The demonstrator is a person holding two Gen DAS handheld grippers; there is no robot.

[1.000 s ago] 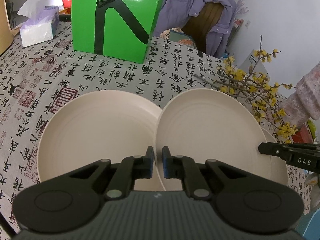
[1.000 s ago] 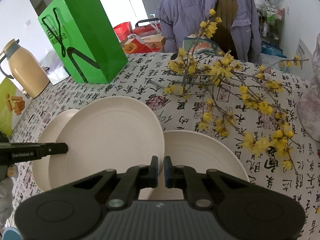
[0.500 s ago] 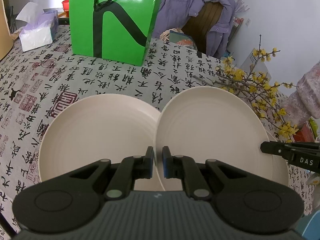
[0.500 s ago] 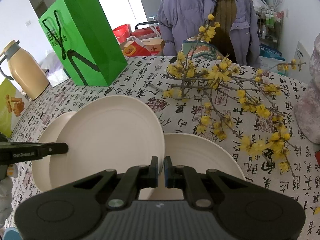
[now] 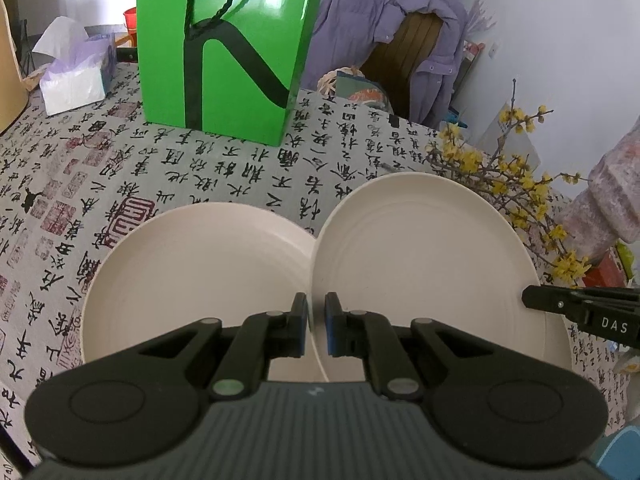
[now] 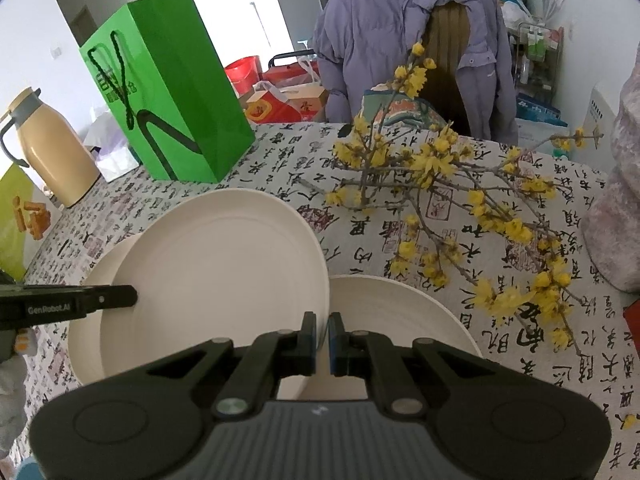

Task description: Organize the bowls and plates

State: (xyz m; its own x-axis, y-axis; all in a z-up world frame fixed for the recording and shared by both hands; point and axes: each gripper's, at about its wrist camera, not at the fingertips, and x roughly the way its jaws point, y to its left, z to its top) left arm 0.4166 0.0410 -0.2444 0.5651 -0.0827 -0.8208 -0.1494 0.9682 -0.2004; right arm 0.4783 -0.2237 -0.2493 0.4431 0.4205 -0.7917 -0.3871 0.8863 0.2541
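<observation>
On the table [image 5: 224, 168], spread with a calligraphy-print cloth, three cream plates crowd together. The middle plate [image 5: 424, 264] is lifted and tilted. Both grippers hold it: the left gripper [image 5: 316, 330] has its jaws clenched on the rim at 7 o'clock in its own view, and the right gripper [image 6: 322, 338] has its jaws clenched on the opposite rim, at 5 o'clock of the plate in the right wrist view. A left plate [image 5: 200, 280] lies flat under its 9 o'clock edge; a right plate [image 6: 400, 316] lies flat at its 4 o'clock in the right view. A green bag [image 5: 224, 48] stands at 12 o'clock in the left view, yellow-flowered branches [image 6: 440, 184] at 2 o'clock in the right view.
</observation>
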